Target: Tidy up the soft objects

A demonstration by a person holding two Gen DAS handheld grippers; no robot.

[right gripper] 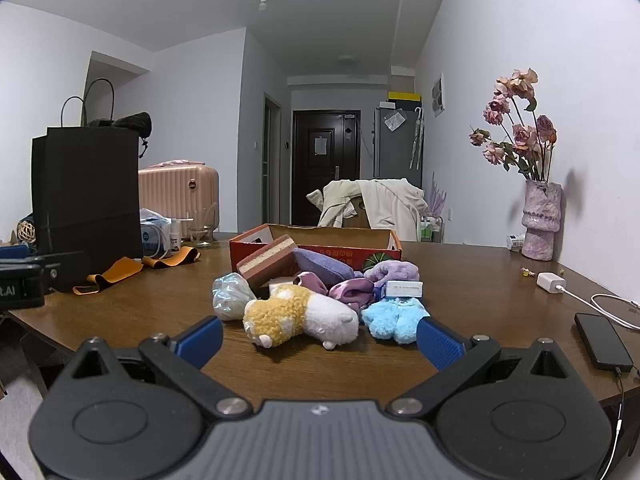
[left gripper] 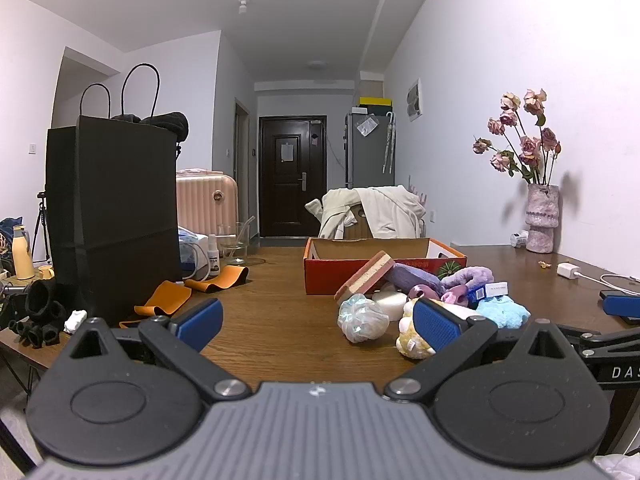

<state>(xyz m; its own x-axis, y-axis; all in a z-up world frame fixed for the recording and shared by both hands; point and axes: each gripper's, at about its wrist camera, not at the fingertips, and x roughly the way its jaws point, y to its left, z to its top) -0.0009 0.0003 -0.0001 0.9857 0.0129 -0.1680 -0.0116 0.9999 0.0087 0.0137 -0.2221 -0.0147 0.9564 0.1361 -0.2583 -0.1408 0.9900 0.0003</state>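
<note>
Two grippers are spread wide and hold nothing.

From the left wrist view, the left gripper (left gripper: 318, 326) hovers low over the wooden table (left gripper: 280, 320), with the pile of soft objects (left gripper: 424, 300) ahead and to its right. The red cardboard box (left gripper: 384, 268) stands just behind the pile, and a layered sponge (left gripper: 364, 276) leans on its front wall. The blue fingertip of the right gripper (left gripper: 622, 306) shows at the right edge. On the black arm near it I read only "DA"; the rest is cut off.

From the right wrist view, the right gripper (right gripper: 320, 338) points straight at the yellow and white plush toy (right gripper: 300, 316), which lies nearest. I judge this toy is the best first pick: close on its thick middle, squeeze gently, lift it clear of the blue fluffy toy (right gripper: 394, 316) touching it, and carry it into the box. A small white box (right gripper: 404, 289) in the pile has print too small to read. At the left edge, ".AI" is readable.
</note>
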